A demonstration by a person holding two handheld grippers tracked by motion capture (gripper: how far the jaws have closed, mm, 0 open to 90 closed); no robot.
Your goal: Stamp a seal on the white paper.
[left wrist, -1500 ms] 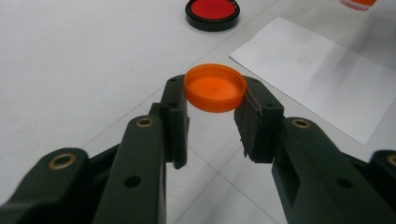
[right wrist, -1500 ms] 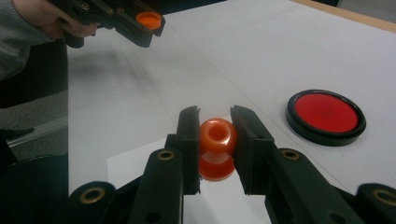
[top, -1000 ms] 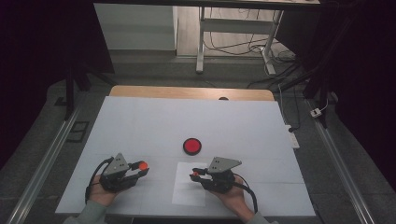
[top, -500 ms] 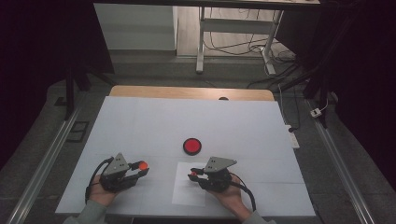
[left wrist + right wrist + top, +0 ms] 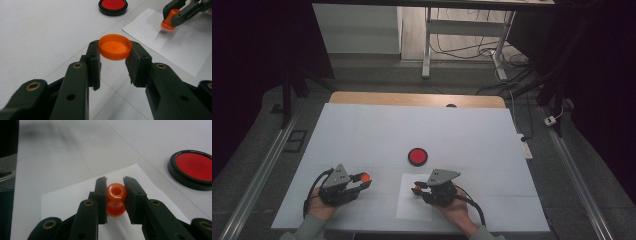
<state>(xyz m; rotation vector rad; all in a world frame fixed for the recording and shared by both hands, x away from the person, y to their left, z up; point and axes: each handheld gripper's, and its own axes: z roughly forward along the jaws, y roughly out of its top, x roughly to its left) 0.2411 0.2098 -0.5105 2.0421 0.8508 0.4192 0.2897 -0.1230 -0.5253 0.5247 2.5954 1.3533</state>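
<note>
The left hand-held gripper [image 5: 362, 181] lay low over the near left part of the white tabletop [image 5: 362, 130], its jaws pinching an orange cap [image 5: 115, 46] by the rim. In the left gripper view the cap sat level between the two pads, open side up, held clear of the surface (its shadow fell on the white sheet below it).

The right hand-held gripper [image 5: 418, 188] was near the middle of the tabletop's front edge, over a sheet of white paper [image 5: 412, 210]. Its jaws were clamped on an orange stamp [image 5: 116, 199], gripping it at the narrow waist between the rounded top and the wider base. In the left gripper view the stamp [image 5: 169, 21] stood close to upright with its base at the paper [image 5: 180, 47], near the sheet's far edge; whether the base actually pressed the sheet could not be told for certain.

Beyond both hand-held grippers, just past the paper's far edge, sat a round red ink pad [image 5: 417, 156] in a black case, lid off, lying flat on the tabletop. In the right gripper view the ink pad [image 5: 193, 168] lay to the right of the jaws, apart from the paper [image 5: 70, 200].

A person's hands held each tool from the near edge, with a black cable looping from the right one.
</note>
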